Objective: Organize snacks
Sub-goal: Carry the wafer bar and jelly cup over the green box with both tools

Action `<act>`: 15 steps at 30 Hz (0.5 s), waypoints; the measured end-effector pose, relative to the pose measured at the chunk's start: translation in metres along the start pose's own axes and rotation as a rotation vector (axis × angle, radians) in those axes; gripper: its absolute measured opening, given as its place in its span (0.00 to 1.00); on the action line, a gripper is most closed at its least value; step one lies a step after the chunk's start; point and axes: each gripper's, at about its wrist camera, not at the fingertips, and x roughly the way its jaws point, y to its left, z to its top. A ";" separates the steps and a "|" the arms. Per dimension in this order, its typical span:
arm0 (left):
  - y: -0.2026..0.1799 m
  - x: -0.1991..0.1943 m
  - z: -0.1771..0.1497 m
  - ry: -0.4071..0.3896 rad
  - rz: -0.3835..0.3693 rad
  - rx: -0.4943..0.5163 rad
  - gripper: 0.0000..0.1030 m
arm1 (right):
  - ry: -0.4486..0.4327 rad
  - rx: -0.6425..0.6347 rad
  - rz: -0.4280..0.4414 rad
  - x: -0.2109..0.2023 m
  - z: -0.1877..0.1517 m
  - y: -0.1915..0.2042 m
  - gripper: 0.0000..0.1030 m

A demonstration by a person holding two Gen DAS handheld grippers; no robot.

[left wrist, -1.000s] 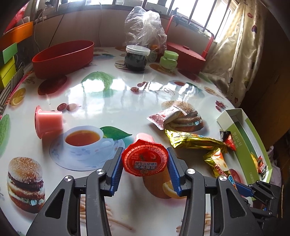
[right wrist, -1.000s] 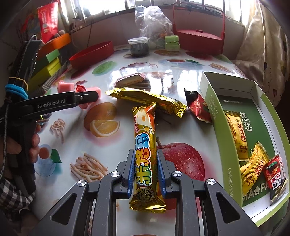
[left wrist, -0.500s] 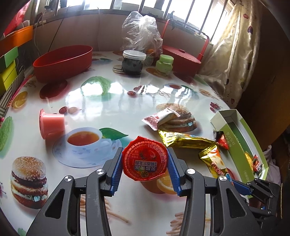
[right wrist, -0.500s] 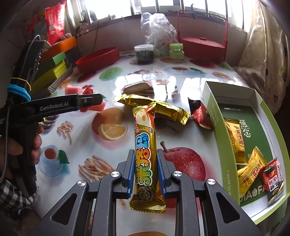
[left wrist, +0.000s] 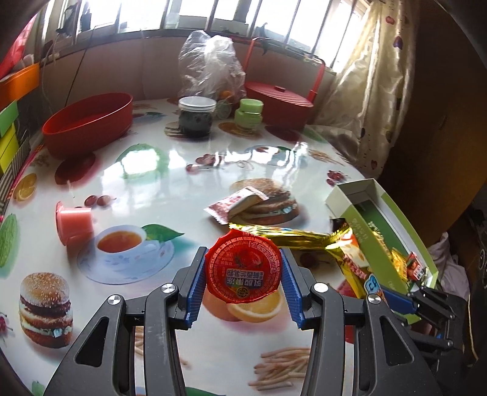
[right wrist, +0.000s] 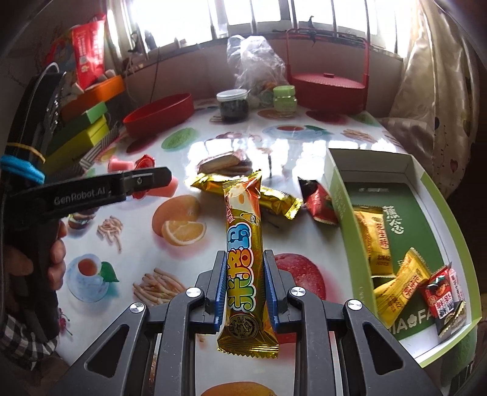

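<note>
The left gripper pinches a jelly cup; the right gripper pinches a snack bar left of the green box. Its slick wrapper could slip.

Lighting: daylight, admitted through the row of barred windows behind the far edge of the round glossy table printed with food pictures; panes blown out to white in both views. Glare: broad white reflections spread across the table's far half. Shadows: soft, thrown towards the camera. Distortion: strong fisheye bending, corners vignetted to black. Blur: slight smearing noted on the open green-and-white cardboard box in the left wrist view.
</note>
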 end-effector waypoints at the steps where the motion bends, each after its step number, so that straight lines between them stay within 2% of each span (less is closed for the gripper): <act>1: -0.003 -0.001 0.000 -0.001 -0.006 0.005 0.46 | -0.005 0.003 -0.003 -0.002 0.000 -0.001 0.21; 15: -0.046 -0.012 0.010 -0.030 -0.081 0.088 0.46 | -0.076 0.065 -0.056 -0.027 0.004 -0.023 0.21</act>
